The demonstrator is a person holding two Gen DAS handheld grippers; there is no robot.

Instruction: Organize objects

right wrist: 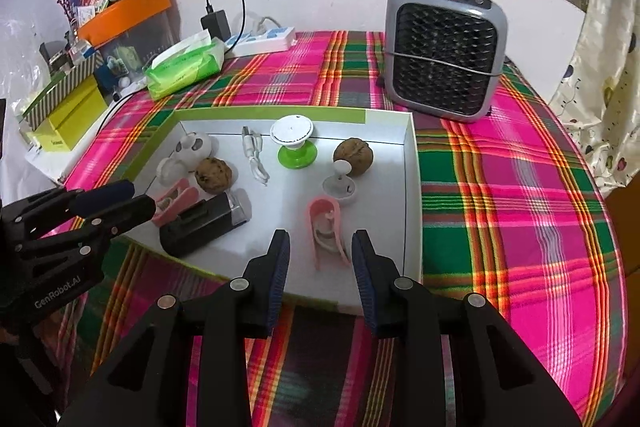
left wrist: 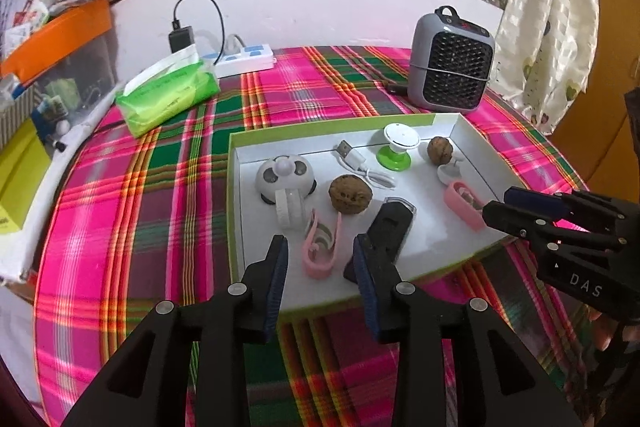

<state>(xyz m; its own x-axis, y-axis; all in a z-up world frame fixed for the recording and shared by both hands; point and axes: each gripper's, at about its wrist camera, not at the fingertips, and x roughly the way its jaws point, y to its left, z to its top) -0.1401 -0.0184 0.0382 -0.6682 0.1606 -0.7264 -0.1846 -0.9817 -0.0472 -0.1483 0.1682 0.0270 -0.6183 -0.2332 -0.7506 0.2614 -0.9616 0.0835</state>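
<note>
My left gripper [left wrist: 320, 251] is open and holds nothing. My right gripper [right wrist: 320, 247] is open and empty too. Both pink clips [left wrist: 322, 247] [right wrist: 328, 233] lie in the white box [left wrist: 236, 187].

My left gripper [left wrist: 320, 259]: jaws parted, nothing pressed between the pads, hanging over the near edge of the tray [left wrist: 236, 211].
Between my jaws: a pink clip [left wrist: 322, 247] lying on the tray floor.
By my right finger: a black box [left wrist: 386, 227].
Further in: panda fan [left wrist: 286, 183], walnut [left wrist: 350, 194], white USB cable [left wrist: 360, 165].
Right gripper [left wrist: 498, 205]: enters from the right, near a second pink clip [left wrist: 464, 203].
</note>
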